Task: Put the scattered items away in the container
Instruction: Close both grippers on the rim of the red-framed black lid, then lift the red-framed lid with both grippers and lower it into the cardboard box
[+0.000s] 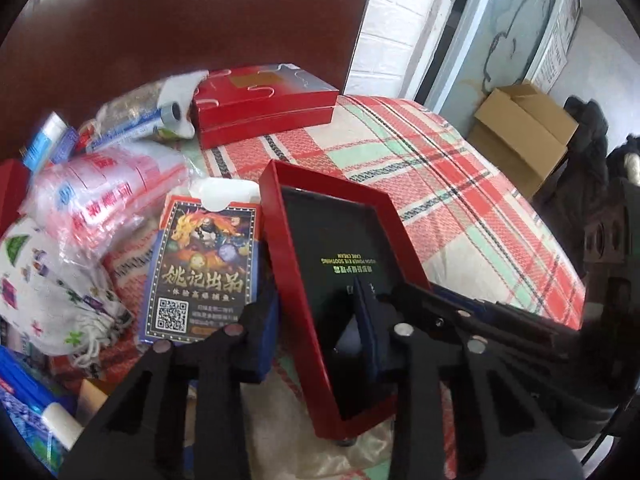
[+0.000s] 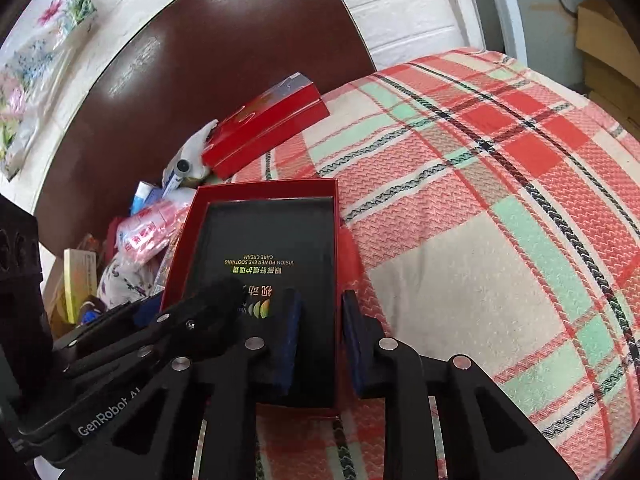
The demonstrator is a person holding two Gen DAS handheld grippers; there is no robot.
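An open red box (image 1: 298, 248) with a black inside and gold lettering lies on the plaid cloth (image 1: 460, 200). My left gripper (image 1: 316, 320) straddles the box's left wall, one finger outside and one inside. My right gripper (image 2: 320, 332) straddles the right wall of the same box (image 2: 176, 248) the same way. Both sets of jaws stand close on the walls. A playing-card pack (image 1: 200, 272) lies just left of the box, beside a pink-printed plastic bag (image 1: 104, 196) and a patterned drawstring pouch (image 1: 52, 292).
A closed red puzzle-pattern box (image 1: 260, 104) sits at the back by a dark wooden headboard (image 1: 180, 20). Tubes and small packets (image 1: 132, 124) pile on the left. A cardboard carton (image 1: 524, 128) stands off the far right edge. Plaid cloth spreads to the right (image 2: 500, 220).
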